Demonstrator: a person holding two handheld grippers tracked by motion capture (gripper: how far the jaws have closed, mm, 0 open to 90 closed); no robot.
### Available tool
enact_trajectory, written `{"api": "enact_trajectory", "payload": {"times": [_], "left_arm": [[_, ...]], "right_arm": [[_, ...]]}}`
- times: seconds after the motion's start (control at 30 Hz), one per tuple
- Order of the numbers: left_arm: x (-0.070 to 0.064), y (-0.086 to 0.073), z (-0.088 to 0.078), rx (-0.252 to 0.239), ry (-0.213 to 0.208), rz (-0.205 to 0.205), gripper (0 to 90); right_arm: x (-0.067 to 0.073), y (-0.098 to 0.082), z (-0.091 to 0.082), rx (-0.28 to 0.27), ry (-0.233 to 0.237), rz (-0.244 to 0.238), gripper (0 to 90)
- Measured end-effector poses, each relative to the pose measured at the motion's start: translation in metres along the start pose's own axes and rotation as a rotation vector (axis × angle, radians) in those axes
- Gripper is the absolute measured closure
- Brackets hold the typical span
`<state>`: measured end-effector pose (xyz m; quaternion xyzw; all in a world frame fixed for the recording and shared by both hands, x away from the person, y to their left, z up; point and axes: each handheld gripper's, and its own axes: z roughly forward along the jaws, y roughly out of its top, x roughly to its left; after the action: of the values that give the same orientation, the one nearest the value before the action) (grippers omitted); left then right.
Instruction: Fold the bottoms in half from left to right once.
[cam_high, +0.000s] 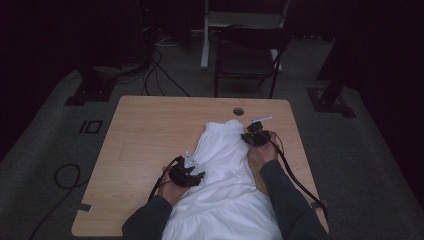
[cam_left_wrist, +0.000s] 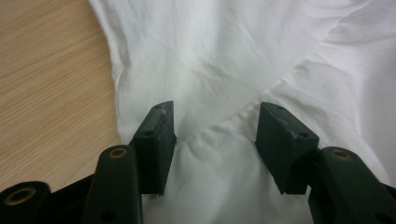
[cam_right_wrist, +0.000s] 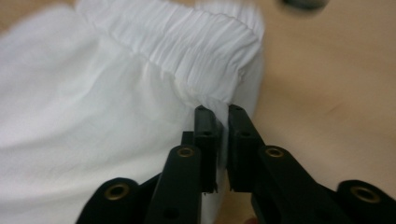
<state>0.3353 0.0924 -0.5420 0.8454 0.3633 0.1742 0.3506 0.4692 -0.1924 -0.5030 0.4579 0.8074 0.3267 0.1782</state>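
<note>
High view shows a white gathered cotton skirt (cam_high: 223, 172) lying lengthwise on the bare wooden table (cam_high: 145, 135), elastic waistband away from the person, the right gripper (cam_high: 248, 135) pinching its waist edge, the left gripper (cam_high: 199, 176) spread over it.

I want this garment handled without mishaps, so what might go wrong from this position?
The right tongs pinch only a thin edge of the white gathered-waist cotton skirt just below its elastic band; a pull may slip it free. The left tongs stand open over a gathered seam, so closing could grab a bunched fold. The hem hangs over the near edge of the light wooden table; the skirt might slide off.
</note>
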Motion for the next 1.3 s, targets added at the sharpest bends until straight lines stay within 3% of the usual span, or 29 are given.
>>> {"api": "enact_trajectory", "payload": {"times": [0.1,0.2,0.37,0.53,0.57,0.73,0.9,1.0,1.07,1.17,1.2,1.3], "left_arm": [[-0.002,0.0,0.001,-0.009,-0.003,-0.017,45.8],[-0.002,-0.002,0.004,-0.004,-0.015,-0.035,45.8],[-0.003,-0.002,0.006,0.009,-0.021,-0.038,46.1],[-0.001,-0.002,0.007,0.014,-0.034,-0.041,46.1],[-0.001,-0.002,0.007,0.016,-0.035,-0.043,46.1],[-0.002,-0.003,0.008,0.015,-0.039,-0.048,46.2],[-0.002,-0.003,0.008,0.012,-0.038,-0.049,46.3],[-0.002,-0.003,0.008,0.01,-0.037,-0.049,46.3],[-0.002,-0.004,0.008,0.006,-0.037,-0.051,46.3],[-0.001,-0.003,0.008,0.008,-0.039,-0.051,46.3],[-0.001,-0.003,0.008,0.009,-0.039,-0.05,46.3],[-0.001,-0.002,0.007,0.016,-0.041,-0.055,46.6]], "right_arm": [[-0.003,0.019,-0.012,-0.077,-0.037,-0.046,85.6],[-0.009,0.033,-0.01,-0.109,-0.074,-0.011,84.6],[-0.017,0.024,0.027,0.017,-0.111,0.02,79.4],[-0.023,0.013,0.042,0.049,-0.131,0.079,56.2],[-0.025,0.012,0.043,0.047,-0.128,0.097,54.4],[-0.034,0.011,0.041,-0.002,-0.023,0.23,45.9],[-0.032,0.013,0.037,-0.054,0.038,0.235,28.3],[-0.032,0.01,0.045,-0.008,-0.001,0.254,21.6],[-0.033,0.007,0.05,0.024,0.012,0.272,27.5],[-0.027,0.004,0.054,0.035,-0.001,0.213,49.2],[-0.025,0.004,0.054,0.037,-0.004,0.214,53.8],[-0.025,0.004,0.054,0.03,0.007,0.261,67.2]]}}
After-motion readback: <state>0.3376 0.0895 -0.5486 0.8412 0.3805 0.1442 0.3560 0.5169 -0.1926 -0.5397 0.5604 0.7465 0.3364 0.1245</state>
